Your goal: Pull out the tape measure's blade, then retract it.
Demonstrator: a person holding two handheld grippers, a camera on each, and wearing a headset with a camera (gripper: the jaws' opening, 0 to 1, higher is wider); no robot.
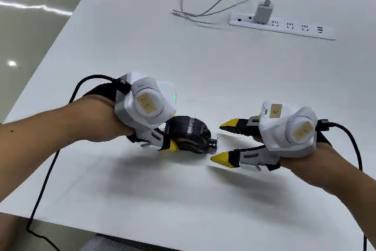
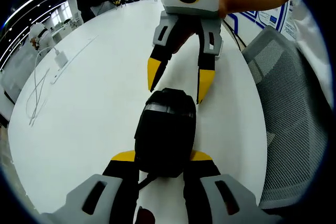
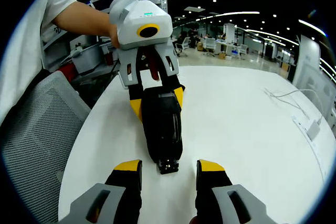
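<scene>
Black rounded tape measure [image 1: 188, 133] lies low at the near part of the white tabletop [image 1: 176, 45], gripped at its left end between the yellow-tipped jaws of the left gripper [image 1: 170, 144]. Its small metal end tab [image 3: 168, 167] sits at the case mouth and points right, toward the right gripper [image 1: 224, 141]. That gripper's jaws stand wide apart with nothing between them, tips just beside the tab. At the far right lies a white power strip [image 1: 282, 26] with a white charger [image 1: 262, 11] plugged in.

We've got left gripper [image 2: 163, 157] clamped on the black tape measure [image 2: 165, 127]; right gripper [image 2: 178, 83] opposite, jaws spread, tips beside its far end.
</scene>
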